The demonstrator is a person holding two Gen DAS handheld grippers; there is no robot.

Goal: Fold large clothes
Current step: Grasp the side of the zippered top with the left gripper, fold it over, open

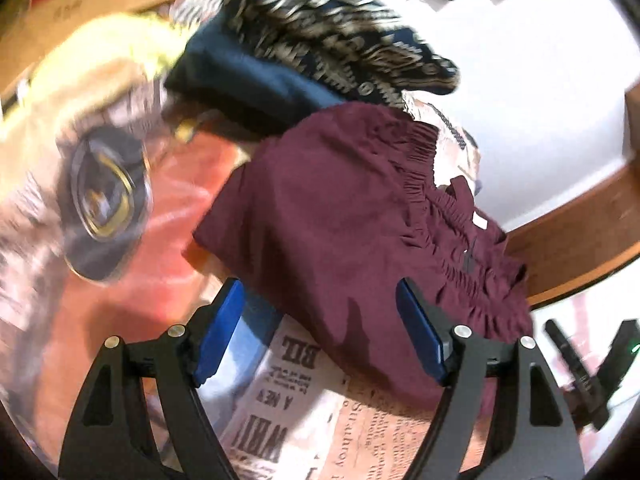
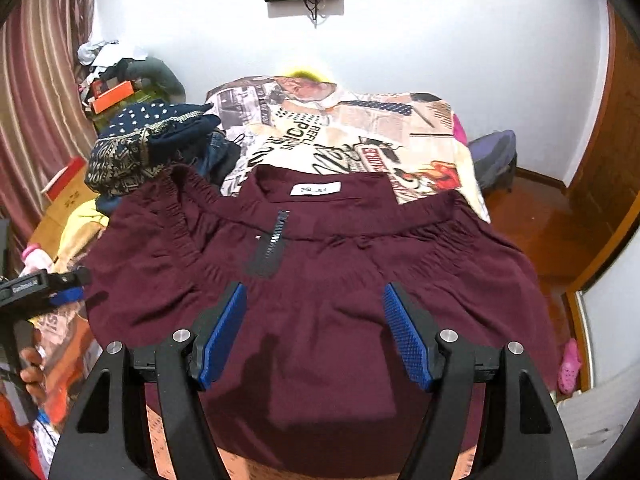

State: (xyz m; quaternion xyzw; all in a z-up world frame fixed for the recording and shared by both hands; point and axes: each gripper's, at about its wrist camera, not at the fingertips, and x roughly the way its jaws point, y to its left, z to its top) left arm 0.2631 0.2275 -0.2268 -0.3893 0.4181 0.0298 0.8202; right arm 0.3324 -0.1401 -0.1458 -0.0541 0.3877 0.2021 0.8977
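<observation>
Maroon garment: lying spread flat across the near end of the bed, neck end pointing toward the far wall, its right side reaching the bed's right edge and its lower hem draping toward the near edge.
Collar label: a white tag sitting inside the neckline, facing up.
Zip placket: a short dark zip running down from the collar, lying a little left of the garment's middle.
Gathered shoulders: elastic ruching running along both shoulder seams.
Right gripper: hovering over the garment's chest, blue pads standing wide apart, nothing sitting between them and nothing being gripped.
Left gripper: hanging over the garment's left edge near the bed's left side, jaws standing wide, gripping nothing; the cloth's edge is showing in the gap, but the pads are not pressing on it.
Left hand: fingers wrapping the gripper's handle at the bed's near left corner.
Bedsheet: a newspaper-print cover lying under the garment, showing bare toward the far end of the bed.
Patterned navy cloth: sitting bundled on a pile of clothes along the bed's left edge, just beyond the garment's left shoulder.
Left wrist view: heavily blurred on its left half.
</observation>
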